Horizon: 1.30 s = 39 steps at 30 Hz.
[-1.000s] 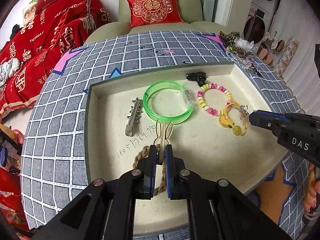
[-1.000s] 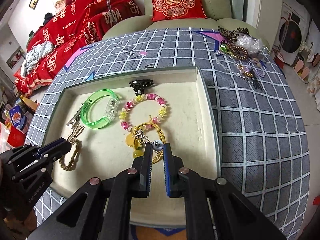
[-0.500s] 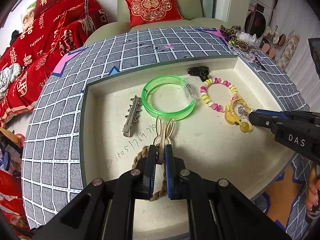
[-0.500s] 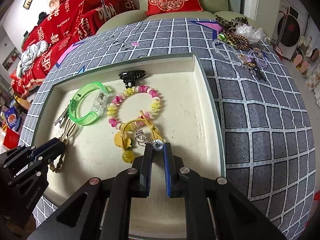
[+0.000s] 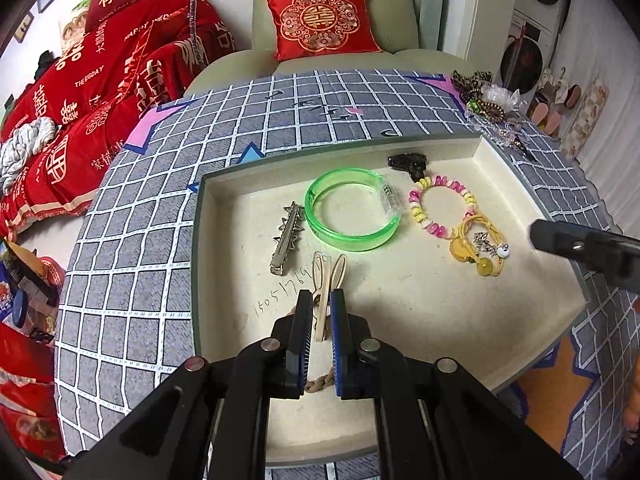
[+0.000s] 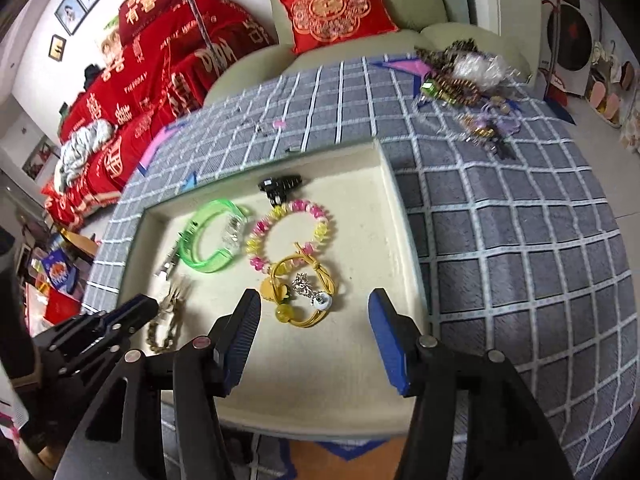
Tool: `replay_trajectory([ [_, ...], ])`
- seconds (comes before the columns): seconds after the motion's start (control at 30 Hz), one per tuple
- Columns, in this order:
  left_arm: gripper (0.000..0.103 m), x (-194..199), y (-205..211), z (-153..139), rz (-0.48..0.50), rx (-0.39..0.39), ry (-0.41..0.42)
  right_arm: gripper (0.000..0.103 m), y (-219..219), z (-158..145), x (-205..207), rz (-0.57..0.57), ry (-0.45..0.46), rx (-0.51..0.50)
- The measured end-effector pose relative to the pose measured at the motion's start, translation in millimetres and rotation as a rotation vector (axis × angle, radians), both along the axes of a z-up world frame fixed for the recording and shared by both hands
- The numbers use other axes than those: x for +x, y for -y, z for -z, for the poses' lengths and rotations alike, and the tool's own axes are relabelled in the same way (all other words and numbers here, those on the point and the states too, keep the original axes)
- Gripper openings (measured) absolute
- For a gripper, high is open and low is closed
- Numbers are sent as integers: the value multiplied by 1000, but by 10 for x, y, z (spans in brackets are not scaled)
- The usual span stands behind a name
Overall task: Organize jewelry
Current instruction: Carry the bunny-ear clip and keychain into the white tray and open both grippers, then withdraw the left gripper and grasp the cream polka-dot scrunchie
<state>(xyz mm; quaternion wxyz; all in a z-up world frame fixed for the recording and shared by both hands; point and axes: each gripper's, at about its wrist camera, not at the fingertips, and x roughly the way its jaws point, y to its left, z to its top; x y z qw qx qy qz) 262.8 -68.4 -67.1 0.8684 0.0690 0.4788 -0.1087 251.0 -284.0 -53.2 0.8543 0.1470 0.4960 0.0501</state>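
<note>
The right gripper (image 6: 314,336), jaws apart, hangs just short of the yellow bracelet (image 6: 302,292); the left gripper (image 5: 321,312) is clamped on a bunny-ear hair clip (image 5: 328,280).

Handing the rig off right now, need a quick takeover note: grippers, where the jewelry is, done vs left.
Left gripper: shut on the bunny clip with its braided band, low over the tray.
Right gripper: open, empty, hanging just short of the yellow cord bracelet.
In the tray: green bangle, pink-yellow bead bracelet, black claw clip, spiked silver clip, yellow cord bracelet.
Left: the pile on the cloth at the table's far right corner; set down the bunny clip.
</note>
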Motion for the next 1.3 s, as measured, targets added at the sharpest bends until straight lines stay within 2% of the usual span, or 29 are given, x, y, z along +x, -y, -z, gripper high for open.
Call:
replay_trajectory([
  [0.13,16,-58,5,-97,-9,-7,28,61,63,-139,-169,15,22,17],
  [0.23,16,-98,-13,-175,-4,-49,36,62,80,-198,-304,20,28,16],
  [0.3,16,-159,-32,-253,-4,-69,59,69,98,-241,-416,25,34,27],
  [0.37,20,-223,-37,-310,1,-65,77,82,125,-281,-515,27,45,34],
  [0.43,103,-312,-49,-362,15,-67,85,82,128,-321,-639,27,59,43],
  [0.5,103,-428,-48,-406,27,-60,125,87,136,-338,-748,28,62,48],
  [0.53,103,-476,-36,-413,36,-47,129,92,135,-342,-787,26,62,50],
  [0.67,103,-700,-67,-396,37,-14,125,93,141,-352,-994,28,60,56],
  [1.03,103,-1511,-399,-355,13,-29,117,93,105,-170,-1467,13,-8,63],
  [1.13,103,-1680,-442,-332,41,-53,92,93,101,-96,-1578,14,-29,62],
  [1.3,103,-1977,-468,-300,70,-136,45,93,98,-3,-1727,18,-52,46],
])
